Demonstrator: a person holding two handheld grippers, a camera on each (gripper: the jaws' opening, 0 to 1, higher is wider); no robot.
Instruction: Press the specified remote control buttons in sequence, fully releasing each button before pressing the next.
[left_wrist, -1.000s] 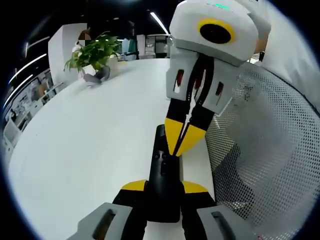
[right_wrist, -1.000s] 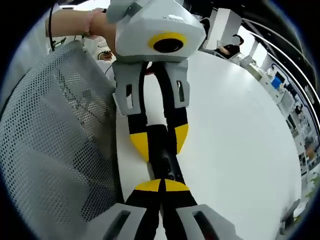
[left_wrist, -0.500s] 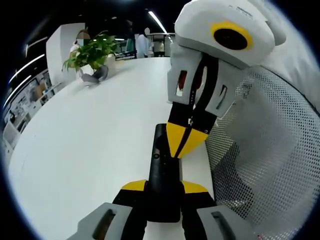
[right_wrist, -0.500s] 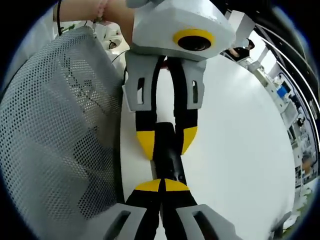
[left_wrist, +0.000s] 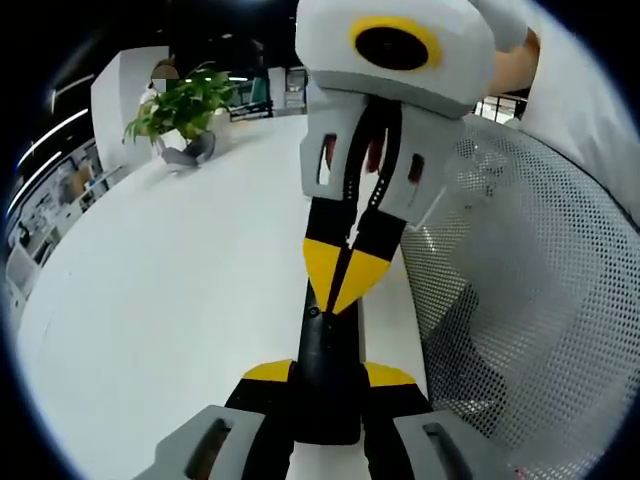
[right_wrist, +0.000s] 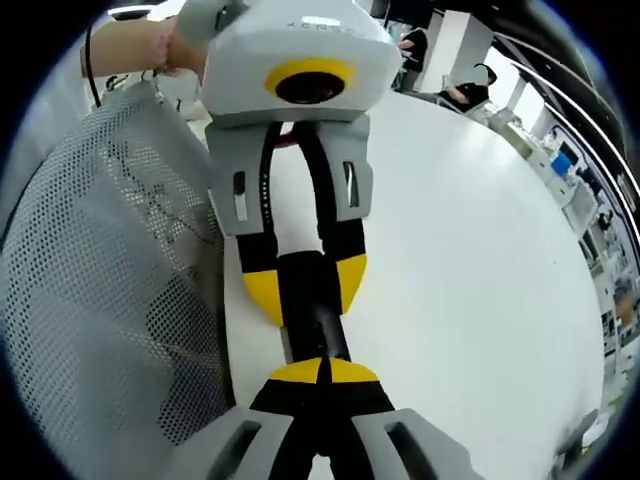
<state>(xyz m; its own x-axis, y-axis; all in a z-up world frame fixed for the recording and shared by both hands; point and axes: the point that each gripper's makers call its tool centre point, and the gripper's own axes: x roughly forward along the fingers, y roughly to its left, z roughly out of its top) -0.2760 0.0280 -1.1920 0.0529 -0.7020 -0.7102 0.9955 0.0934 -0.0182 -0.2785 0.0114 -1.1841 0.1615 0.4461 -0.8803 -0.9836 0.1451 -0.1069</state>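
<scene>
A black remote control (left_wrist: 325, 385) lies lengthwise over the white table, and my left gripper (left_wrist: 328, 374) is shut on its near end, one yellow tip on each side. My right gripper (left_wrist: 338, 288) comes down from above with its yellow tips shut together, their point on the remote's upper face near small buttons (left_wrist: 314, 313). In the right gripper view my right gripper (right_wrist: 322, 371) is shut at the bottom, its tips over the remote (right_wrist: 318, 325). The left gripper (right_wrist: 305, 290) clamps the far end there.
The white table (left_wrist: 190, 260) stretches to the left, with a potted plant (left_wrist: 180, 105) at its far edge. A grey mesh chair back (left_wrist: 520, 300) stands close on the right of the remote. A person's hand (right_wrist: 165, 45) holds the left gripper.
In the left gripper view the right gripper has shifted left, from the remote's right edge onto its middle line. The left gripper still clamps the remote in the same place.
</scene>
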